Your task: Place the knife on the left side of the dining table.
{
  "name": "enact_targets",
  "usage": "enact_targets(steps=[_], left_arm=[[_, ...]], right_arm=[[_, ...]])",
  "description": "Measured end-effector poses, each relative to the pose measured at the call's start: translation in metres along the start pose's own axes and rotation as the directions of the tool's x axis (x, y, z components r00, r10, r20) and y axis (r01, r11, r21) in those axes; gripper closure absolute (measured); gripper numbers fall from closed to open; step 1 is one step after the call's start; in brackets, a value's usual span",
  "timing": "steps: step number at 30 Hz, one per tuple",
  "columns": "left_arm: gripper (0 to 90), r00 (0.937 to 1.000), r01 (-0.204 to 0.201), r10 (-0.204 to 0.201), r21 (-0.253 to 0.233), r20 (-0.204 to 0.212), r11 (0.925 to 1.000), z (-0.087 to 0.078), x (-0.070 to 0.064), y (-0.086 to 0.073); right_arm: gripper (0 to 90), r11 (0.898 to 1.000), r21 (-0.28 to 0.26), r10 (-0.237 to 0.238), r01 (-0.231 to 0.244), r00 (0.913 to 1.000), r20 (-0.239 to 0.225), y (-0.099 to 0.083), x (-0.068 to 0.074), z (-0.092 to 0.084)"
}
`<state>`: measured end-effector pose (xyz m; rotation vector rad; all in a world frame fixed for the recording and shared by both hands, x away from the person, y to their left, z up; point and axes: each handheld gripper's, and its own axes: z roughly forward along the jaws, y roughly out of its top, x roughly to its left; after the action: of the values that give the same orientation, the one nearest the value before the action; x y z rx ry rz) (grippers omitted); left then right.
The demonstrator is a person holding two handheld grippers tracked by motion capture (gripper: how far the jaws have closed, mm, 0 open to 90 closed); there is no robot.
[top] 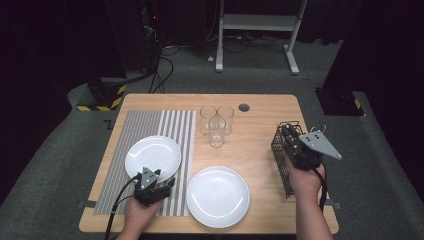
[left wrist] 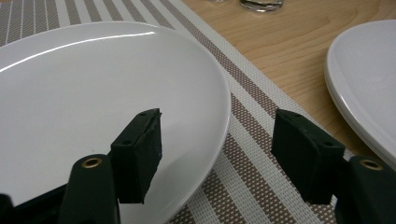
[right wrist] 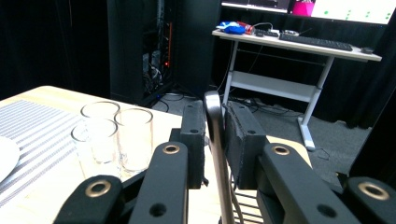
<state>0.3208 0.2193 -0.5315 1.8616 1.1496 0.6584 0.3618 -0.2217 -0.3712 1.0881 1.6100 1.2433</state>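
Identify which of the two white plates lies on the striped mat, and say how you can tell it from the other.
The far-left plate, beside the left tongs, rests on the striped mat. The nearer plate sits on bare wooden table.

The high view looks forward and down over the whole table [top: 260, 105]. Each gripper view sits low and close. All three share the glasses [top: 216, 125].

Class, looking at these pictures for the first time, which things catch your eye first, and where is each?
The right gripper is shut on the black wire rack at the table's right edge. Two white plates lie nearer the person, one on the striped mat under the open left gripper. Three glasses cluster mid-table.
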Motion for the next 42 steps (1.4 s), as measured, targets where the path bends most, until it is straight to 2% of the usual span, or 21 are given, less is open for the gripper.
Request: enact_targets(steps=[7,9,13,19,21,30,42], left_arm=[[33.6,1.0000,-0.003,0.003,0.002,0.000,1.0000,0.000,0.000,0.000],[33.6,1.0000,-0.003,0.003,0.002,0.000,1.0000,0.000,0.000,0.000],[33.7,1.0000,-0.005,0.005,0.004,0.000,1.0000,0.000,0.000,0.000],[33.7,1.0000,-0.002,0.002,0.001,-0.001,1.0000,0.000,0.000,0.000],[33.6,1.0000,0.000,0.000,0.001,-0.002,1.0000,0.000,0.000,0.000],[33.6,1.0000,-0.003,0.003,0.002,-0.002,1.0000,0.000,0.000,0.000],[33.5,1.0000,-0.001,0.001,-0.001,-0.007,1.0000,0.000,0.000,0.000]], right_arm=[[76.7,1.000,0.030,0.000,0.000,1.0000,0.004,-0.002,-0.001,0.005],[77.1,0.998,0.057,0.003,-0.003,1.0000,0.001,-0.005,-0.002,0.010],[79.1,0.998,0.059,0.008,-0.009,1.0000,0.005,-0.005,-0.002,0.010],[80.4,0.998,0.054,-0.017,0.016,0.9996,0.024,-0.005,0.001,0.008],[81.1,0.999,0.036,-0.029,0.027,0.9987,0.041,-0.004,0.001,0.004],[82.7,1.000,-0.021,-0.020,0.021,0.9972,0.073,-0.007,-0.003,-0.006],[83.1,0.994,-0.110,-0.007,0.020,0.9937,0.112,-0.005,-0.003,-0.013]])
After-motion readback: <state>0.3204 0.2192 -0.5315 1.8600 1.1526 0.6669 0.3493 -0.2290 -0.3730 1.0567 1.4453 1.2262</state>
